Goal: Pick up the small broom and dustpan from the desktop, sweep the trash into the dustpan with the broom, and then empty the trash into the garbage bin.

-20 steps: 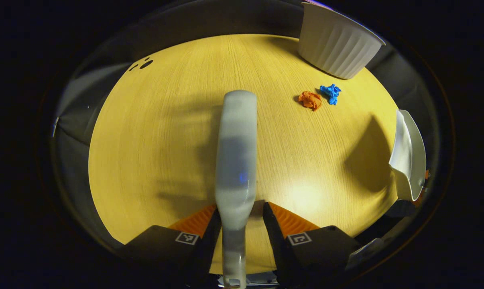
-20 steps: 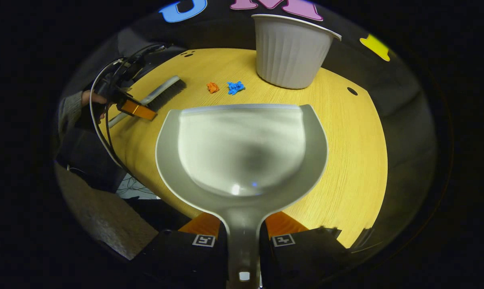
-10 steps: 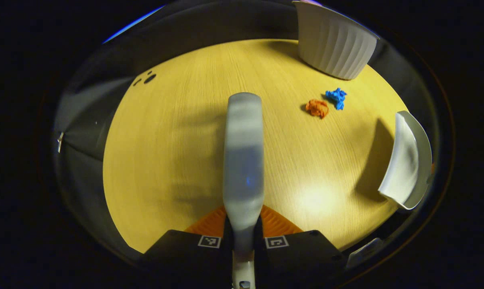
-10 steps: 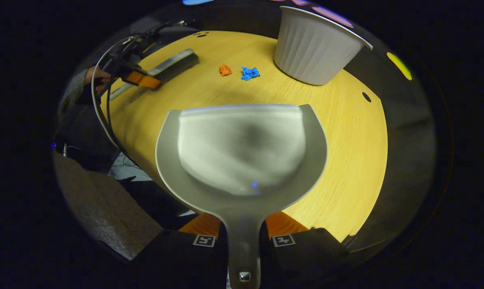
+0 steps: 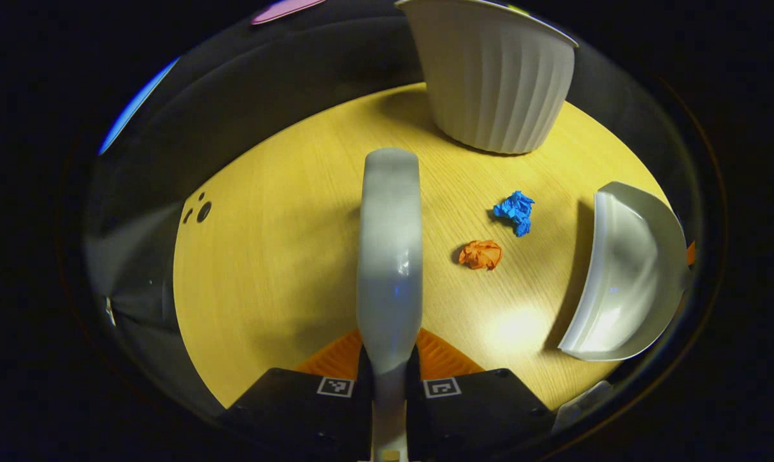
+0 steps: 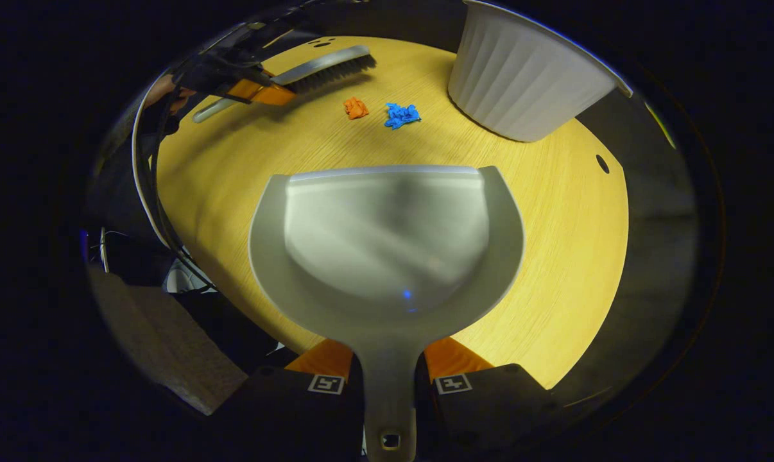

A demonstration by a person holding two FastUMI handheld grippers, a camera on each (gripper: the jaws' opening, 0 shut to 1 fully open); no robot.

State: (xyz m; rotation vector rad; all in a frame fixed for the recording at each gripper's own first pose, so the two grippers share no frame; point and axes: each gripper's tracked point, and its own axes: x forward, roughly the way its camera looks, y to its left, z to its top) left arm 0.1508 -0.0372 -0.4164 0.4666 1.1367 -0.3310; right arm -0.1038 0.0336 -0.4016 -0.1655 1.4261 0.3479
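Left gripper (image 5: 390, 378) is clamping the broom (image 5: 390, 256) by its handle, both fingers pressed against it; seen from its back, the broom is pointing out over the table (image 5: 265, 256). In the right gripper view the brush head, bristles down, is hanging at the far left of the table, apart from the scraps.

Right gripper (image 6: 390, 378) is gripping the dustpan (image 6: 387, 237) by the handle, fingers tight on either side. The pan is sitting open and empty, its front lip facing the trash; whether the lip is touching the wood, I cannot tell.

Trash is lying between the two tools: orange paper ball (image 5: 481, 254) and blue paper ball (image 5: 515, 212), just beside each other but apart. The bin (image 5: 496, 77), white and ribbed, is standing at the far side, near the blue ball.

Judging: both tools are picked up, sweeping not yet begun.

Risks:
- The balls are looking light; a fast stroke is likely scattering them past the pan's side or towards the bin's foot.
- A lifted lip is letting scraps slide underneath.
- The two balls separating mid-stroke, one being left behind.
- The broom twisting in a grip so far down its handle.
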